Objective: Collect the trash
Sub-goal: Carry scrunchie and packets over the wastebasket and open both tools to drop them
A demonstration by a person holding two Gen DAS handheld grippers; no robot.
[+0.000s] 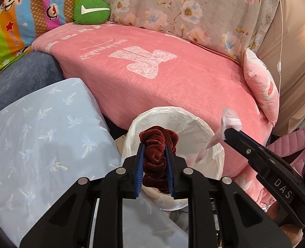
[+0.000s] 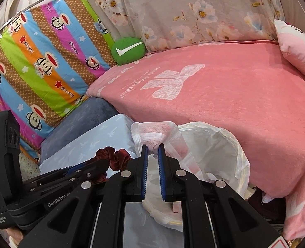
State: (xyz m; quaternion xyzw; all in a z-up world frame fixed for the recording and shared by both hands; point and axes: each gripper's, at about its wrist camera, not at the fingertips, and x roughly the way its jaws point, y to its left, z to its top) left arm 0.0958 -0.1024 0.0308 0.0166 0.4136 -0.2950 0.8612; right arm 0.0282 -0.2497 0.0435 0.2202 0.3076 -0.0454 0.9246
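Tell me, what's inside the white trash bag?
Inside the bag I see mostly bare white lining and something pinkish low down. The grippers, the scrunchie and the sock cover the rest.

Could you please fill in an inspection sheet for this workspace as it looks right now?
Surface: pink blanket over the bed, bare of trash.
Job's things: white-lined bin beside the bed; dark red scrunchie; white-and-pink sock.
Clutter: green check-mark cushion, pink pillow, light blue pillow.
Grippers: left gripper shut on the scrunchie; right gripper shut on the sock, both over the bin.
Cables: thin white cord hanging at right.
Surroundings: floral sheet, striped cartoon sheet.
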